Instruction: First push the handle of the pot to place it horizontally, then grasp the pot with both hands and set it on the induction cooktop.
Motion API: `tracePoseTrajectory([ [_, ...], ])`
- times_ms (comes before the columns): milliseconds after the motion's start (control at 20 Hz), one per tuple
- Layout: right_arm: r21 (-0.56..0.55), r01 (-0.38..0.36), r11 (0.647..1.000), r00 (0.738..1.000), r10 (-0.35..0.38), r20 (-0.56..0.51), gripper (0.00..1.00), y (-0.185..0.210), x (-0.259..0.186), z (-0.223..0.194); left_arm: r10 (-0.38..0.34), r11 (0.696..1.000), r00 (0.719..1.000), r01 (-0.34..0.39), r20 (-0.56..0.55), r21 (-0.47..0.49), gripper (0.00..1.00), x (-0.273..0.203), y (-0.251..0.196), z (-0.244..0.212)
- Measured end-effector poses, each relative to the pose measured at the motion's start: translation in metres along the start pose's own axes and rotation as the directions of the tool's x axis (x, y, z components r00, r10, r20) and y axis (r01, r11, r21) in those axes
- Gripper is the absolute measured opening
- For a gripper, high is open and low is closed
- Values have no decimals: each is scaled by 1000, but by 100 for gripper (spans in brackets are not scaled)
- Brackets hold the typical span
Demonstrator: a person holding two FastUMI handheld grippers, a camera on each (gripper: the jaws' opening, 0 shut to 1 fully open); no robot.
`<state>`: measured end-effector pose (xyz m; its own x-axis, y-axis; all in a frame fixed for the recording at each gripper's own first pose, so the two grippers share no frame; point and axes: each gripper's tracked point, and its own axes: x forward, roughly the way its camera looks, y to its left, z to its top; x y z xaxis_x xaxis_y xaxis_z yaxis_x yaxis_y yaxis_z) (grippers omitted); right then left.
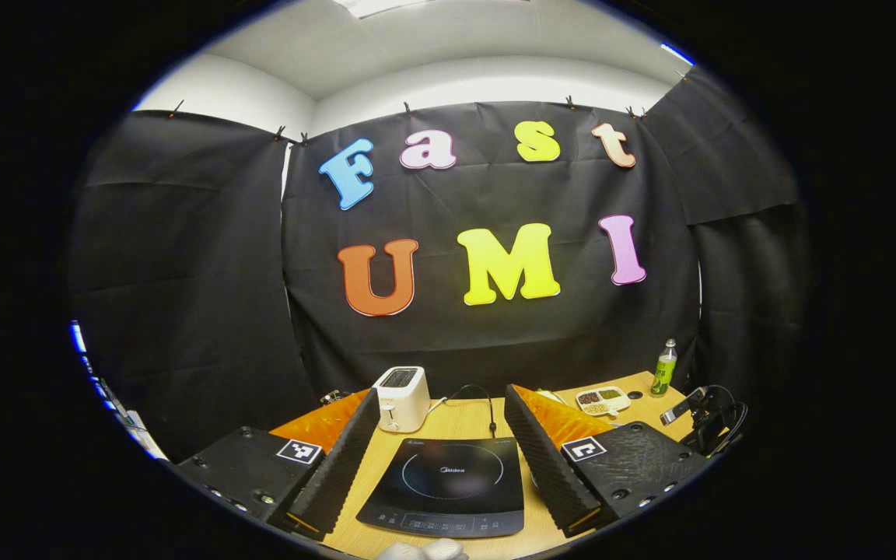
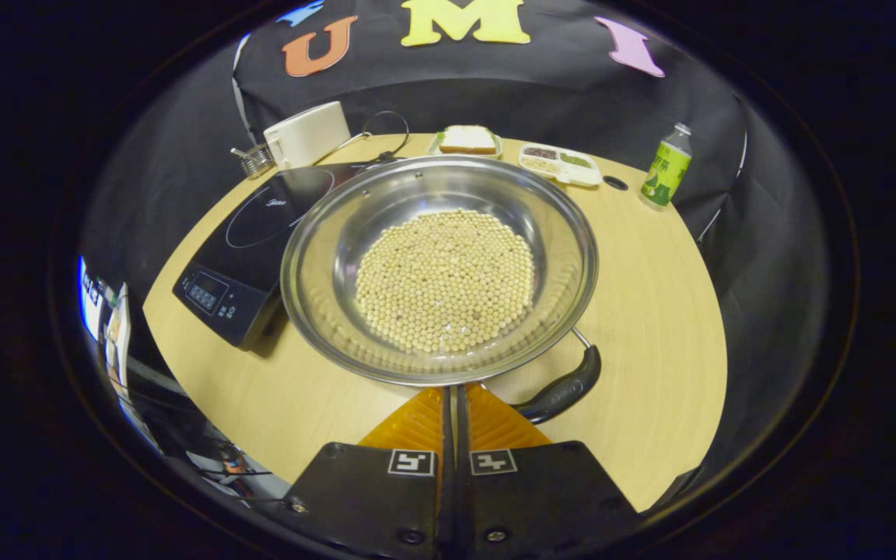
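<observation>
A steel pot (image 2: 440, 272) with a layer of pale beans in it sits on the wooden table (image 2: 650, 327). Its left side overlaps the right edge of the black induction cooktop (image 2: 261, 225). The pot's black handle (image 2: 561, 393) curves off toward the lower right. My right gripper (image 2: 452, 390) is shut, its tips at the pot's near rim just left of the handle. In the left gripper view, my left gripper (image 1: 442, 393) is open wide, and the cooktop (image 1: 448, 482) lies between its fingers.
A white toaster (image 1: 401, 397) stands behind the cooktop with its cord. At the back are a plate with bread (image 2: 467, 140), a divided tray of grains (image 2: 561, 163) and a green bottle (image 2: 667, 167). A black device with cables (image 1: 703, 416) sits at the table's right edge.
</observation>
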<state>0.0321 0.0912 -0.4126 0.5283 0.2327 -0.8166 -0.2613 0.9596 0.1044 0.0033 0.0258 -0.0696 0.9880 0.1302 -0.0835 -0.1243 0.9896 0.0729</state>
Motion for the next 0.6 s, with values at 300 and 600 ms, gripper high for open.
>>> tracePoseTrajectory([
  [300,-8,16,1000,1000,-16,-11,1,-30,4,7,9,1000,1000,-9,-8,4,96,7,-12,0],
  [600,-19,41,999,999,-42,-23,1,-66,11,16,22,1000,1000,-21,-21,14,96,13,-22,-2],
])
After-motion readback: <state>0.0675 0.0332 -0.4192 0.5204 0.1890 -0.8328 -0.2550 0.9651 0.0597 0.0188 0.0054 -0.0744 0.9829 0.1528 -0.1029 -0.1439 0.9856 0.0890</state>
